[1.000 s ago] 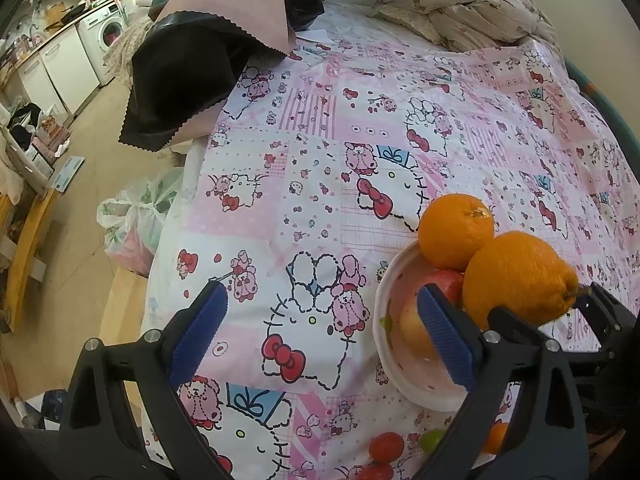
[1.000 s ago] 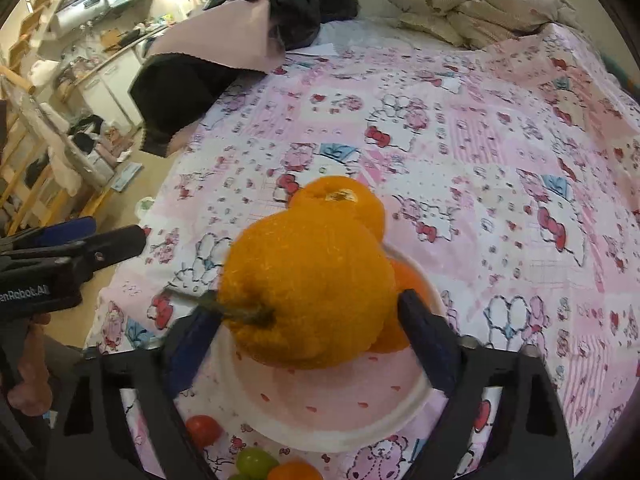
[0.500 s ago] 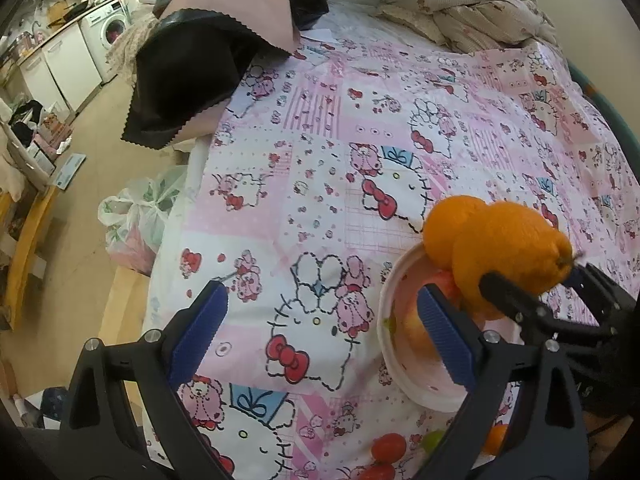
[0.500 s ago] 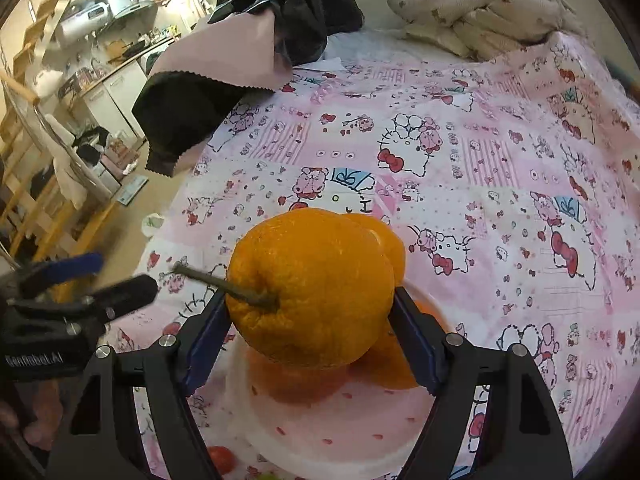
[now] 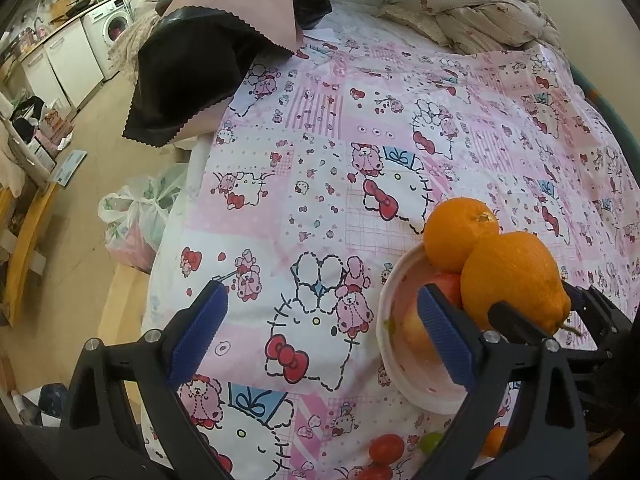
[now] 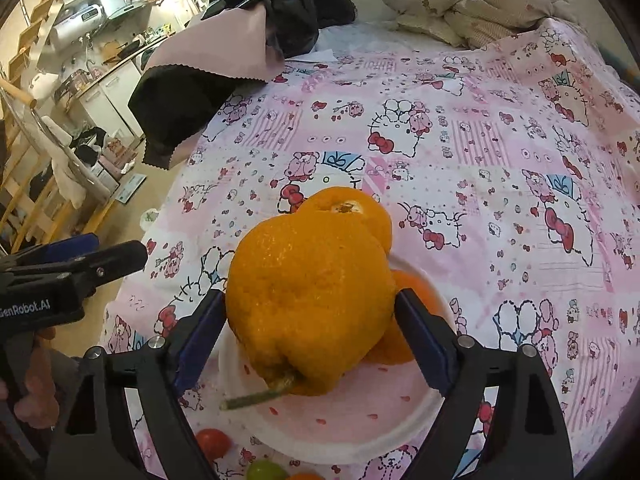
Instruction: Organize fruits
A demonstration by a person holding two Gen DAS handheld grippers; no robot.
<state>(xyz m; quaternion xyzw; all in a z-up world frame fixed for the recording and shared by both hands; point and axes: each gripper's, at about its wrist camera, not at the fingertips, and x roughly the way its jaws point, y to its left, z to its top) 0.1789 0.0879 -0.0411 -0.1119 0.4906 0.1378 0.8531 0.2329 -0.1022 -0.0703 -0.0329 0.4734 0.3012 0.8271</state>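
My right gripper (image 6: 308,328) is shut on a large bumpy orange with a stem (image 6: 308,308) and holds it over the white bowl (image 6: 352,432). The bowl holds a round orange (image 6: 352,208) and an apple (image 5: 420,320). In the left wrist view the held orange (image 5: 516,276) is tilted with its stem down, right of the round orange (image 5: 460,232), above the bowl (image 5: 400,364). My left gripper (image 5: 320,340) is open and empty, low over the bedsheet left of the bowl.
Small tomatoes (image 5: 386,448) and a green fruit (image 5: 430,440) lie on the Hello Kitty sheet (image 5: 360,140) in front of the bowl. A black and pink cloth (image 5: 208,52) hangs at the bed's far left corner. A crumpled blanket (image 5: 472,12) lies at the back. The bed edge drops to the floor at the left.
The right gripper has rotated the large orange so its stem now points down toward the bowl, and lowered it slightly. The left gripper has stayed still.
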